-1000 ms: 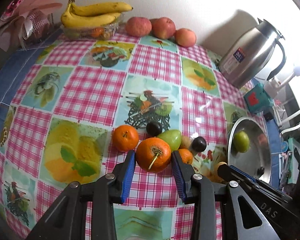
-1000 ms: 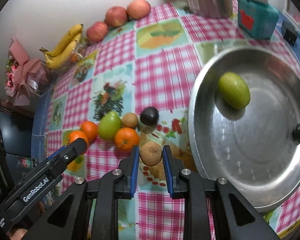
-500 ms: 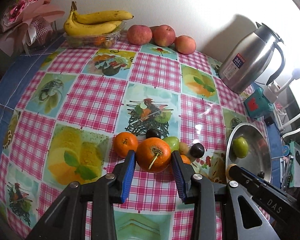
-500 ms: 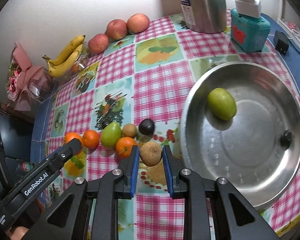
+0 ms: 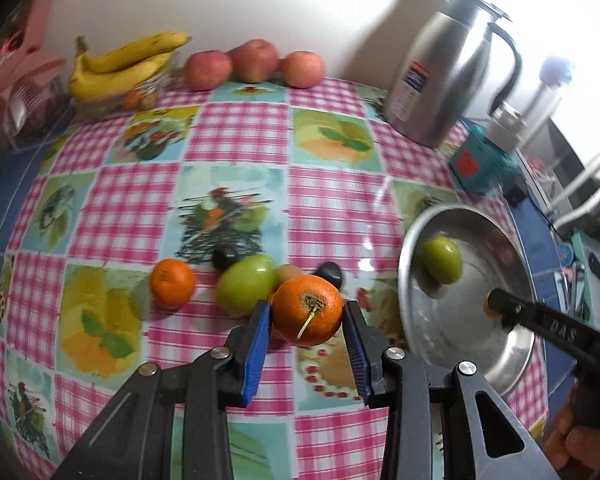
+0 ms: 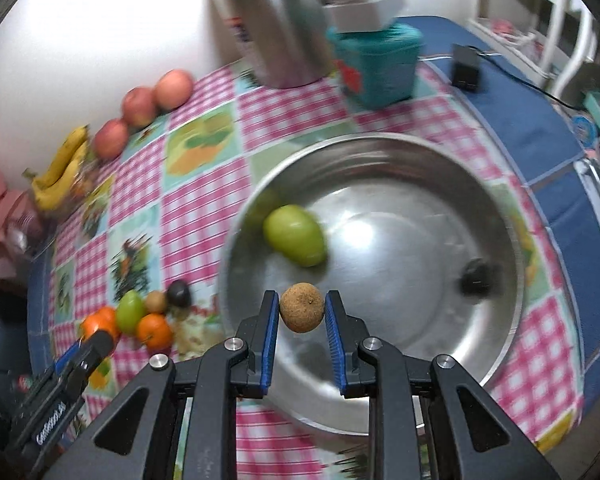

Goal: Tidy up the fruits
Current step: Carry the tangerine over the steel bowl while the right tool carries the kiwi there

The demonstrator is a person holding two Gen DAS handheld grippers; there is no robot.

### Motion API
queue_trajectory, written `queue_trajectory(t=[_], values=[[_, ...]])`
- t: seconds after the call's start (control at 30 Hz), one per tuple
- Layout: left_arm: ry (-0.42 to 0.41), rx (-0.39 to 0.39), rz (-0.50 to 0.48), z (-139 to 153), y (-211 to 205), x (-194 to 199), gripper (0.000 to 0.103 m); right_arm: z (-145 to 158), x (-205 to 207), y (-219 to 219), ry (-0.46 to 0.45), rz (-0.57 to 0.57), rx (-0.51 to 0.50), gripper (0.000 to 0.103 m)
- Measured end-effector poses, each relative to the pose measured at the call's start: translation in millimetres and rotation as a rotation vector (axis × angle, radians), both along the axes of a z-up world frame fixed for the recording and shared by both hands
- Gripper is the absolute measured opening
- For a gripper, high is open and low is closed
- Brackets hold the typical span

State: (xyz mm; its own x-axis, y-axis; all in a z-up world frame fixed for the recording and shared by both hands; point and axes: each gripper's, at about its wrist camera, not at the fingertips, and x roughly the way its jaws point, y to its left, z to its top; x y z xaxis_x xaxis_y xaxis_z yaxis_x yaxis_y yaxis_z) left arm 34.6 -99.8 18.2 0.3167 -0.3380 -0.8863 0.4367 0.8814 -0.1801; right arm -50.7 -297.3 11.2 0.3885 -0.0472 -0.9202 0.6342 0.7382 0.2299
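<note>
Both grippers have been travelling toward the round steel basin (image 6: 512, 240); the right gripper (image 6: 302, 314) is pinching a small brown fruit (image 6: 302, 313) over it, the left gripper (image 5: 307, 316) pinching a stemmed orange (image 5: 308, 309) beside it.

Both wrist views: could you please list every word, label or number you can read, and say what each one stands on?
"DAS": white letters on the black body of the right gripper.
"Gen..." and more: white lettering on the left gripper, the rest too blurred to read.
Label on the steel jug: red and blue print, too blurred to read.
Red mark on the teal box: not readable.
</note>
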Motion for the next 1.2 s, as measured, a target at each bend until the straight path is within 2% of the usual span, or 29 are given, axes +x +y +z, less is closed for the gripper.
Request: queue_trajectory(t=[0.27,0.43,0.53,0.87,1.2], values=[[-0.052,0.002,-0.156,8.0,-46.0,-29.8,0.039,5.3,-27.5,-40.2,0.023,-0.129,-0.053,0.024],[-0.062,-0.02,-0.217,11.6,-67.4,-41.8,0.039,9.2,-37.3,-51.6,0.013,-0.167,-0.06,0.024],[-0.096,-0.003,-0.247,11.8,-80.2,-47.6,0.039,12.0,-39.1,-51.8,0.004,-0.174,-0.062,0.025],[-0.069,-0.021,-0.271,3.6,-96.7,-46.1,0.039,15.0,-38.8,-53.1,-0.027,-0.167,-0.04,0.025],[-0.051,0.044,-0.294,-19.6,-113.2,-41.6,0.039,2.4,-28.2,-50.8,0.004,-0.137,-0.017,0.025]])
